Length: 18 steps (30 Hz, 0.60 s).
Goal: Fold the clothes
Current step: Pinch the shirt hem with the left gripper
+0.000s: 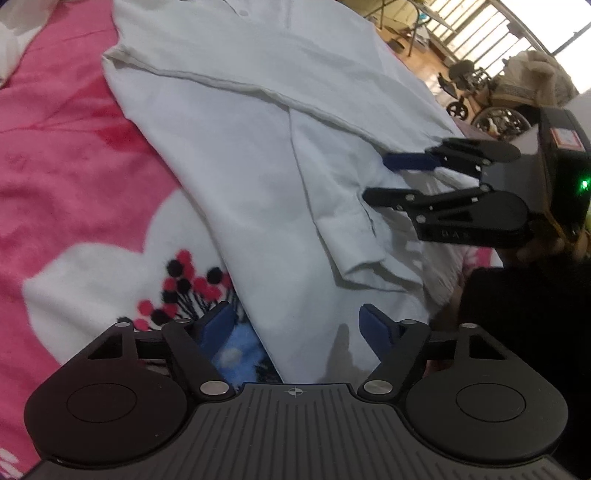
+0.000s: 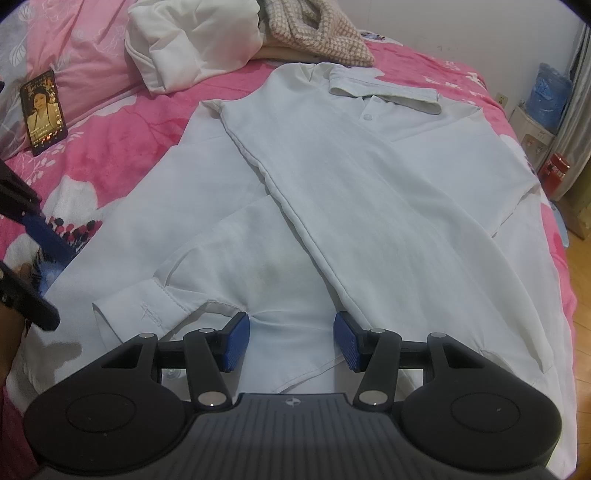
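A white collared long-sleeve shirt [image 2: 369, 184] lies spread on the pink flowered blanket [image 2: 110, 125], collar at the far end. One side with its sleeve is folded diagonally across the body, and a cuff [image 2: 147, 310] rests near the hem. My right gripper [image 2: 291, 341] stands open at the hem, with flat cloth between its blue pads and creases running to the left pad. In the left wrist view the right gripper [image 1: 380, 179] comes in from the right over the shirt [image 1: 240, 166]. My left gripper [image 1: 297, 326] is open, and the shirt's lower side edge runs between its fingers.
A phone [image 2: 43, 110] with a lit screen lies on the blanket at far left. A heap of white cloth [image 2: 192, 44] and a checked garment [image 2: 317, 29] sit beyond the collar. The bed's right edge drops to a wooden floor near a blue water bottle [image 2: 546, 92].
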Available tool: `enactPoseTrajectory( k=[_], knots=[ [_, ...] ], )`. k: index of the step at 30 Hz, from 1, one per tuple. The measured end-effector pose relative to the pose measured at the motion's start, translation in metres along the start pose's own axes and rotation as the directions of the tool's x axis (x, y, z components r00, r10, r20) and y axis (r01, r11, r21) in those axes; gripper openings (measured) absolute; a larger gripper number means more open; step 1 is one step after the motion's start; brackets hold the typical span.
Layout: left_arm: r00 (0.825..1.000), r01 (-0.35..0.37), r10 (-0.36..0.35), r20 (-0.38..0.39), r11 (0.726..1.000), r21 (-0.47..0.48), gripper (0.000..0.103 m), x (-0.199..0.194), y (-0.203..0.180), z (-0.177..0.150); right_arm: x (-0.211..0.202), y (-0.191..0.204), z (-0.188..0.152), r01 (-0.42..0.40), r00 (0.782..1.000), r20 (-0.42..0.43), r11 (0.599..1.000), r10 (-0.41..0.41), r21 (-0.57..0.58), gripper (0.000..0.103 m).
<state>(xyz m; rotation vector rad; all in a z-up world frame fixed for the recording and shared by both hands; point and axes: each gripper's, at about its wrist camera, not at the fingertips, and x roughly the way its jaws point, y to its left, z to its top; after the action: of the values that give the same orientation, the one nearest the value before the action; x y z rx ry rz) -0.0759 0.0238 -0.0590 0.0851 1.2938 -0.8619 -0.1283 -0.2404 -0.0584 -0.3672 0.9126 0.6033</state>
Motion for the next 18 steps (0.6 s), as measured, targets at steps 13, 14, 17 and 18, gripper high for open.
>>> enactPoseTrajectory(
  k=[13, 14, 17, 18],
  knots=[
    [0.999, 0.040, -0.041, -0.004, 0.998, -0.054, 0.059, 0.0049, 0.0058, -0.0028, 0.0007, -0.0009, -0.0004, -0.002, 1.000, 0.002, 1.000, 0.002, 0.000, 0.054],
    [0.999, 0.044, -0.045, -0.010, 0.998, -0.053, 0.059, 0.0051, 0.0058, -0.0039, 0.0007, -0.0008, -0.0004, -0.002, 1.000, 0.002, 1.000, 0.002, 0.001, 0.055],
    [0.998, 0.055, -0.056, -0.028, 0.997, -0.053, 0.059, 0.0058, 0.0052, -0.0072, 0.0008, -0.0009, -0.0004, -0.002, 1.000, 0.002, 1.000, 0.002, 0.000, 0.054],
    [0.998, 0.058, -0.060, -0.033, 0.997, -0.053, 0.059, 0.0062, 0.0049, -0.0083, 0.0007, -0.0013, -0.0005, -0.002, 1.000, 0.002, 1.000, 0.002, 0.000, 0.054]
  ],
)
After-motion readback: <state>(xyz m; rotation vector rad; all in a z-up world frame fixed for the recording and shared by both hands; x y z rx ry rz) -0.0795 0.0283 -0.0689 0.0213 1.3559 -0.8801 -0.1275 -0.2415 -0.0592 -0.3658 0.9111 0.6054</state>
